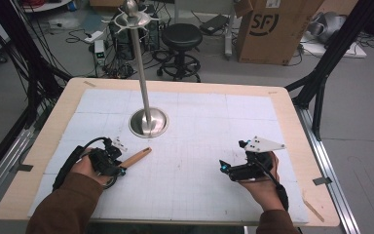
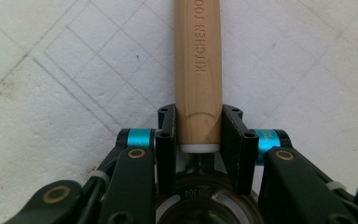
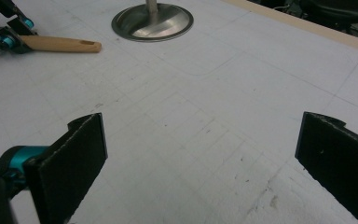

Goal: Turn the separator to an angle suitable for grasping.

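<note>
While pinching the wooden handle (image 2: 198, 70), left tool (image 2: 198, 135) is clamped | right tool (image 3: 205, 158) spread wide, holding nothing

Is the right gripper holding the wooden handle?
No: the right gripper has its jaws wide apart over bare mat, while the left gripper clamps the wooden handle.

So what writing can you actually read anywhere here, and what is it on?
"KITCHEN TOO", cut off at the picture's edge: on the wooden handle between the left gripper pads.
"SF": on the cardboard box behind the table.
Small digits on the left gripper's lens ring: too blurred to read.
</note>
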The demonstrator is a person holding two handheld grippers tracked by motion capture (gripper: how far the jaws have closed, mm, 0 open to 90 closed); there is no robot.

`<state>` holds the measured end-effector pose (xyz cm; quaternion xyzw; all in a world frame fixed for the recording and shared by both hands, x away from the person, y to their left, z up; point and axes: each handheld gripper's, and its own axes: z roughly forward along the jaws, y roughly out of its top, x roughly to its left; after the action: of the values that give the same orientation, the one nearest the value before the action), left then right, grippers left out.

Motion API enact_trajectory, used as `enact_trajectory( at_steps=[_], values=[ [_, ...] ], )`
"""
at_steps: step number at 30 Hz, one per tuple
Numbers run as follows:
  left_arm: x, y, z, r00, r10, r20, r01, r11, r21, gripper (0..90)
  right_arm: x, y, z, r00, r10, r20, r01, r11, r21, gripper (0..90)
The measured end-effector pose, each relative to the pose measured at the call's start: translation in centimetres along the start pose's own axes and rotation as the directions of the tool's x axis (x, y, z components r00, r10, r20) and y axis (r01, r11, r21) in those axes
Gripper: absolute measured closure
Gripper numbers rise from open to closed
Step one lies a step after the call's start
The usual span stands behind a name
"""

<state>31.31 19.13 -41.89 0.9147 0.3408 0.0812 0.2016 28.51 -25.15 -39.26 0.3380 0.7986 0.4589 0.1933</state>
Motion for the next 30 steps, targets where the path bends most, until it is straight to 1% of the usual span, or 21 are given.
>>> enact_trajectory(
  at_steps=[3, 4, 5, 8, 11, 12, 13, 14, 15, 16, 17, 20, 21, 22, 23, 24, 25, 26, 27, 28, 30],
  values=[
    [0.0, 0.0, -0.1, 1.0000, 0.007, -0.003, -0.007, 1.0000, 0.003, 69.2, 0.0, 0.0, 0.0, 1.0000, -0.003, -0.002, 0.003, 1.000, -0.001, 0.8],
    [0.1, -0.1, -0.1, 1.0000, 0.010, 0.002, -0.010, 1.0000, 0.001, 69.2, -0.1, 0.0, 0.0, 1.0000, -0.004, 0.001, 0.004, 1.000, -0.002, 0.8],
    [0.2, -0.2, -0.1, 0.9999, 0.002, 0.012, -0.001, 0.9999, -0.014, 69.2, -0.1, 0.0, -0.1, 1.0000, -0.003, 0.001, 0.003, 1.000, -0.002, 0.8],
    [0.3, -0.4, -0.2, 0.9998, 0.008, 0.019, -0.008, 0.9998, -0.019, 69.2, -0.1, 0.0, -0.1, 1.0000, 0.004, -0.003, -0.004, 1.000, -0.003, 0.8],
    [0.3, -0.6, -0.5, 0.9998, 0.009, 0.020, -0.008, 0.9990, -0.044, 69.2, -0.2, 0.0, -0.1, 1.0000, -0.003, 0.000, 0.003, 1.000, -0.007, 0.8],
    [0.3, -0.6, -0.5, 0.9998, 0.009, 0.020, -0.008, 0.9990, -0.044, 69.1, -0.2, 0.0, -0.1, 1.0000, -0.003, 0.000, 0.003, 1.000, -0.007, 0.8],
    [0.3, -0.7, -0.9, 0.9997, 0.015, 0.020, -0.013, 0.9972, -0.074, 69.1, -0.2, -0.1, -0.1, 1.0000, 0.005, 0.001, -0.005, 1.000, -0.005, 0.8],
    [0.3, -0.7, -0.9, 0.9997, 0.015, 0.020, -0.013, 0.9972, -0.074, 69.2, -0.2, -0.1, -0.1, 1.0000, 0.007, 0.001, -0.007, 1.000, -0.005, 0.8],
    [0.3, -0.8, -1.1, 0.9996, 0.014, 0.024, -0.012, 0.9957, -0.092, 69.2, -0.1, -0.1, -0.1, 1.0000, 0.006, 0.000, -0.006, 1.000, -0.003, 0.8],
    [0.4, -0.9, -1.5, 0.9996, 0.009, 0.026, -0.006, 0.9931, -0.117, 69.2, -0.1, -0.1, -0.1, 1.0000, 0.006, 0.000, -0.006, 1.000, -0.003, 0.8],
    [0.5, -1.1, -1.9, 0.9993, 0.002, 0.037, 0.003, 0.9894, -0.145, 69.2, -0.1, 0.0, -0.1, 1.0000, -0.002, -0.002, 0.002, 1.000, -0.008, 0.8],
    [0.8, -1.5, -2.9, 0.9977, -0.001, 0.069, 0.015, 0.9799, -0.199, 69.2, -0.1, 0.0, -0.1, 1.0000, 0.001, -0.003, -0.001, 1.000, -0.007, 0.8],
    [0.8, -1.6, -3.4, 0.9972, -0.005, 0.074, 0.022, 0.9729, -0.230, 69.2, -0.1, 0.0, -0.1, 1.0000, 0.000, -0.003, 0.000, 1.000, -0.007, 0.8],
    [0.8, -1.6, -3.4, 0.9972, -0.005, 0.074, 0.022, 0.9729, -0.230, 69.2, -0.1, 0.0, -0.1, 1.0000, 0.000, -0.003, 0.000, 1.000, -0.007, 0.8],
    [0.8, -1.7, -3.7, 0.9965, -0.006, 0.083, 0.027, 0.9672, -0.253, 69.2, 0.0, 0.0, -0.1, 1.0000, 0.001, -0.002, -0.001, 1.000, -0.007, 0.8],
    [0.8, -1.7, -3.7, 0.9965, -0.006, 0.083, 0.027, 0.9672, -0.253, 69.2, 0.0, 0.0, -0.1, 1.0000, 0.002, -0.003, -0.002, 1.000, -0.008, 0.8],
    [0.8, -1.7, -3.8, 0.9964, -0.006, 0.085, 0.028, 0.9647, -0.262, 69.2, 0.0, 0.0, -0.1, 1.0000, 0.002, -0.001, -0.002, 1.000, -0.008, 0.8],
    [0.8, -1.8, -4.0, 0.9965, 0.001, 0.084, 0.022, 0.9611, -0.275, 69.2, 0.0, 0.0, -0.1, 1.0000, 0.000, 0.000, 0.000, 1.000, -0.010, 0.8],
    [0.8, -1.8, -4.2, 0.9954, 0.000, 0.096, 0.029, 0.9534, -0.300, 69.2, 0.0, 0.0, -0.1, 1.0000, 0.000, 0.001, 0.000, 1.000, -0.012, 0.8],
    [0.8, -1.8, -4.2, 0.9954, 0.000, 0.096, 0.029, 0.9534, -0.300, 69.2, 0.0, 0.0, -0.1, 1.0000, 0.000, 0.001, 0.000, 1.000, -0.012, 0.8],
    [0.8, -1.9, -4.6, 0.9944, 0.000, 0.106, 0.036, 0.9422, -0.333, 69.1, -0.1, 0.1, -0.1, 1.0000, -0.002, -0.001, 0.002, 1.000, -0.013, 0.8]
  ],
)
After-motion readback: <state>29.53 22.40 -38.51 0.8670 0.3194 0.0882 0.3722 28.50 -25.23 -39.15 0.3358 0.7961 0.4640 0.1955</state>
